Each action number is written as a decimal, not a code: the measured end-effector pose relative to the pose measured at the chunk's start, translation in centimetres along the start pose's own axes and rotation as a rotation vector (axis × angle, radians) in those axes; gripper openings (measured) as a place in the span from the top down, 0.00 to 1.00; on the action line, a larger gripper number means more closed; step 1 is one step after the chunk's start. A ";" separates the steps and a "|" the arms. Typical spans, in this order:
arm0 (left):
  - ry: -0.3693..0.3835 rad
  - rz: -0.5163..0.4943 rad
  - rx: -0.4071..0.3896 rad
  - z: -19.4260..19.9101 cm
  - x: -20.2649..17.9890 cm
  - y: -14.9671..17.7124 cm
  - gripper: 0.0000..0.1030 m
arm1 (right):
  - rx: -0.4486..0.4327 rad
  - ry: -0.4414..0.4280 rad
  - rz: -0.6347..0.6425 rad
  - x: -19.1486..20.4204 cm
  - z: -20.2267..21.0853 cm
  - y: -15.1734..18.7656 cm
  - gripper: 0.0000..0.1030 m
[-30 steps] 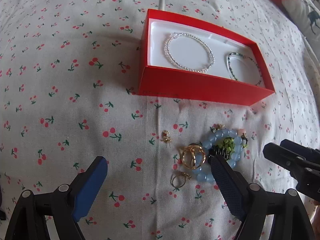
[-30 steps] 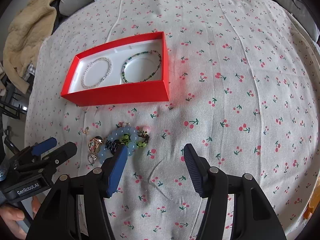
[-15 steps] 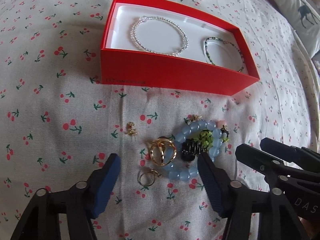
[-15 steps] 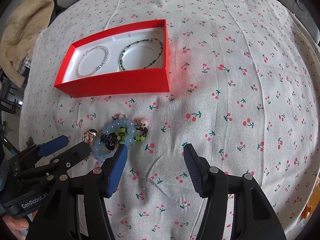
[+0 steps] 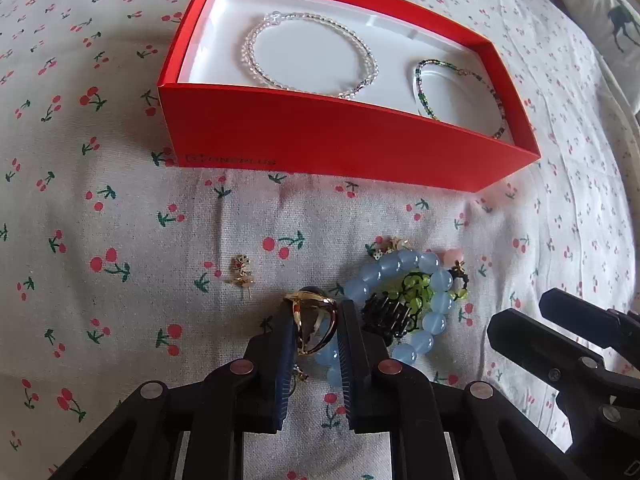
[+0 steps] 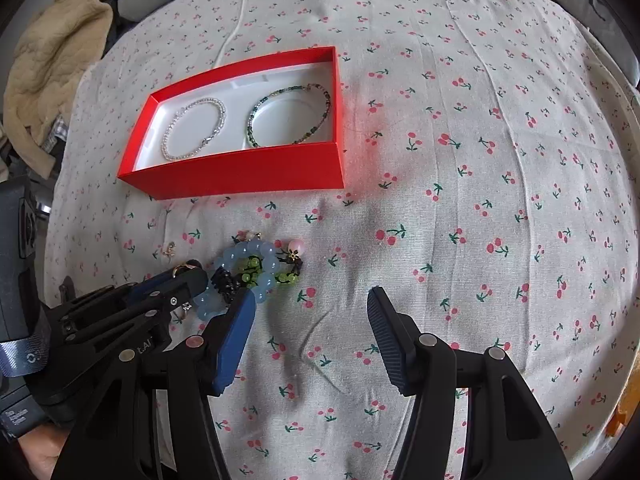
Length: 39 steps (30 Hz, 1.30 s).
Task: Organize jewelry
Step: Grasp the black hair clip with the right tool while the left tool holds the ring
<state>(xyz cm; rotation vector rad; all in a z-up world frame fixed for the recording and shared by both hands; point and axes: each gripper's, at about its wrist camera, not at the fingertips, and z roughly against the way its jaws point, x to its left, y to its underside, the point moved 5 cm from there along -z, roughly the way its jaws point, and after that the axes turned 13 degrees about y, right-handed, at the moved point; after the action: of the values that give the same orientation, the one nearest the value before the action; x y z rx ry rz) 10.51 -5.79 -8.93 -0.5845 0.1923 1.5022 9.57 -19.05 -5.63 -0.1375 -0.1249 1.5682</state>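
The left gripper (image 5: 314, 330) clamps the gold ring (image 5: 311, 320); the right gripper (image 6: 310, 312), at three o'clock, gapes apart.

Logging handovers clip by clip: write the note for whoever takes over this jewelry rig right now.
Left gripper: jaws shut on the gold ring, low over the cloth.
Right gripper: open, holding nothing, over bare cloth beside the pile.
Done: pearl bracelet and green bead bracelet lie in the red box.
Left: ring to box, then blue bead bracelet, the green and black beaded pieces tangled with it, a small gold earring, and another earring under the left jaws.
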 end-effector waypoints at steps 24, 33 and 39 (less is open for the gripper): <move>-0.013 0.017 -0.061 4.2 3.3 0.6 0.87 | 0.031 -0.082 0.096 7.3 -2.0 -1.5 0.77; -0.014 0.022 -0.052 4.0 3.5 0.7 0.87 | 0.065 -0.034 0.130 8.4 -4.1 -1.7 0.79; -0.009 0.022 -0.056 4.2 3.4 0.6 0.87 | 0.045 -0.029 0.133 8.6 -3.6 -1.8 0.86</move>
<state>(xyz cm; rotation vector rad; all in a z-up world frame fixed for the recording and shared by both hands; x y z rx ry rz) 9.20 -0.83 -7.14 -0.6220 0.1503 1.5351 11.99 -10.50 -8.98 -0.0889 -0.1052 1.7047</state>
